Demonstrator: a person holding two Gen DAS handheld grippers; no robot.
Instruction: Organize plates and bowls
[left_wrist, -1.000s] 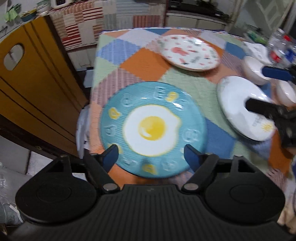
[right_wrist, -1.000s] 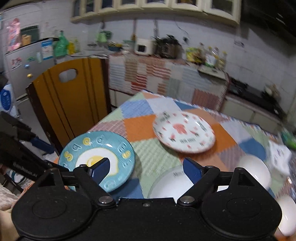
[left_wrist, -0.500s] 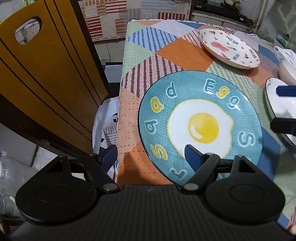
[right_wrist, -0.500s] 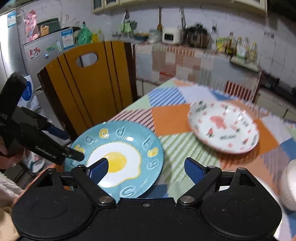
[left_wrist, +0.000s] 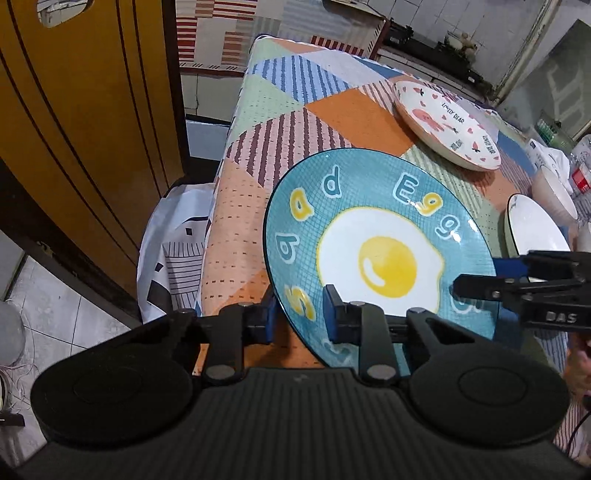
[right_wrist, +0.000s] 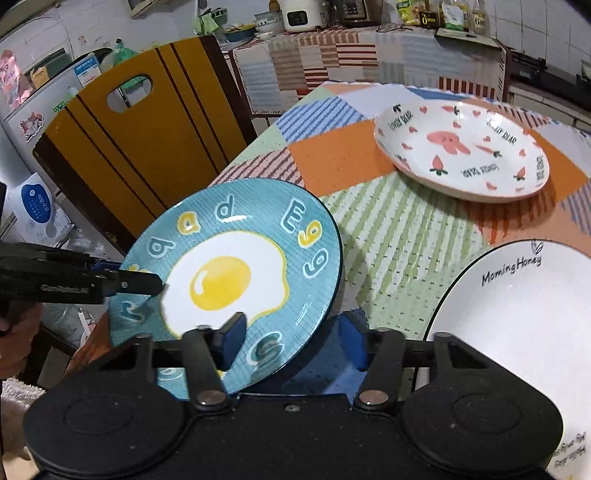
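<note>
A blue plate with a fried egg picture (left_wrist: 373, 243) is lifted and tilted over the near left corner of the table; it also shows in the right wrist view (right_wrist: 236, 273). My left gripper (left_wrist: 298, 318) is shut on its near left rim. My right gripper (right_wrist: 291, 341) is shut on its right rim and shows in the left wrist view (left_wrist: 480, 280). A white plate with pink rabbit print (right_wrist: 461, 147) lies farther back. A white "Morning Honey" plate (right_wrist: 517, 332) lies to the right.
The table has a patchwork cloth (right_wrist: 388, 221). A yellow chair back (right_wrist: 147, 147) stands at the table's left edge. White bowls (left_wrist: 554, 192) and bottles sit at the far right in the left wrist view. A kitchen counter with appliances runs along the back.
Both grippers have closed on the blue egg plate's rim, left from the near left, right from the right side. The plate has come up off the cloth and tilts.
</note>
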